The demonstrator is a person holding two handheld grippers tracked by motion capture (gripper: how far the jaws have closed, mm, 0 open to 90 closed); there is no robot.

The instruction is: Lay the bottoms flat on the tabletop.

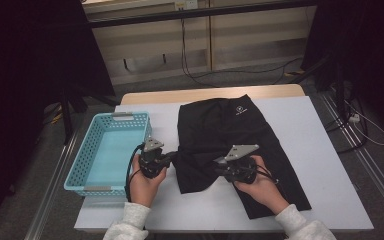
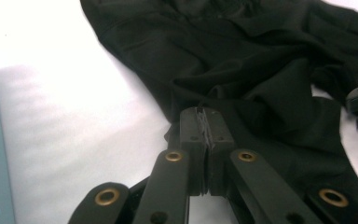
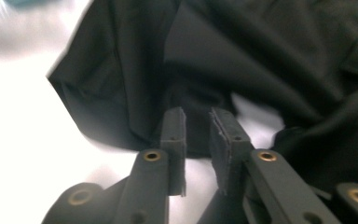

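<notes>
A black garment (image 1: 230, 145) lies spread across the middle of the white table (image 1: 325, 150), with its near left part bunched between the two grippers. The left gripper (image 1: 172, 159) is clamped on the garment's left edge, its pads pressed together with fabric at their tips. The right gripper (image 1: 219, 167) stands slightly apart at the jaws, a narrow gap showing between its pads, with fabric just beyond the tips, not pinched. A light blue basket (image 1: 107, 150) sits at the table's left edge, just beside the left hand (image 1: 145, 182).
</notes>
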